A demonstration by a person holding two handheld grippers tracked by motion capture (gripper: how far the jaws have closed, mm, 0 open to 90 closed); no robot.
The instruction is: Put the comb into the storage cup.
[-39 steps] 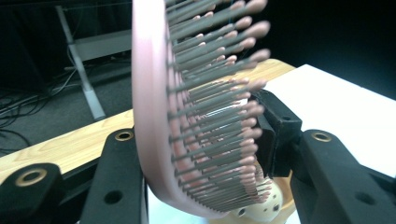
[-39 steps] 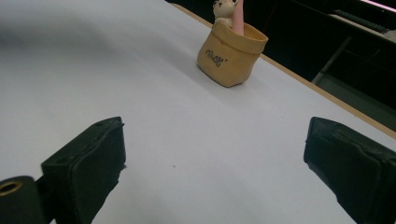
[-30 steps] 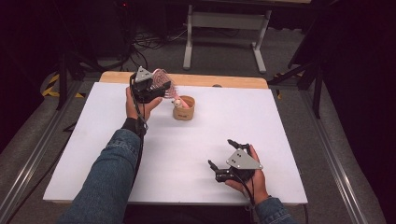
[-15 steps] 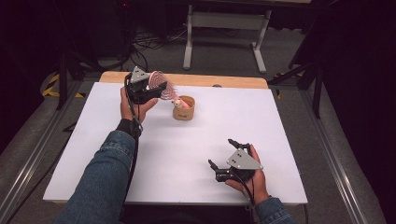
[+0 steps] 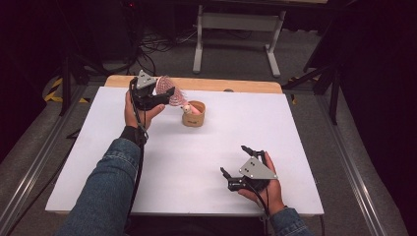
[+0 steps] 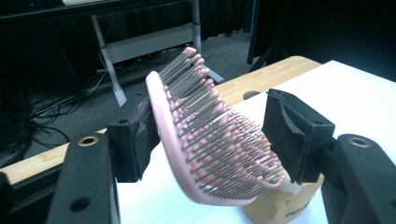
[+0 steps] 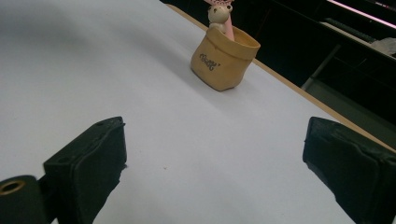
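A pink hairbrush (image 5: 167, 88) with grey bristles hangs tilted over the far left of the white table (image 5: 187, 162). My left gripper (image 5: 168, 97) is shut on its head, one pad on the back and one against the bristles (image 6: 210, 140). The brush's lower end dips into a small tan pouch (image 5: 195, 117), which stands upright just right of the gripper (image 6: 212, 130). A cream figure head (image 7: 217, 11) and a pink stalk stick up from the pouch (image 7: 224, 58). My right gripper (image 5: 233, 160) rests near the front right edge, open, nothing between its pads (image 7: 219, 144).
A strip of wooden tabletop (image 5: 221, 84) runs along the back of the white surface. Beyond it, a grey metal stand (image 5: 236, 29) and cables lie on the floor. Dark curtains and frames flank both sides.
My left gripper and the brush have drifted a little to the left, away from the pouch. The right gripper has not moved.
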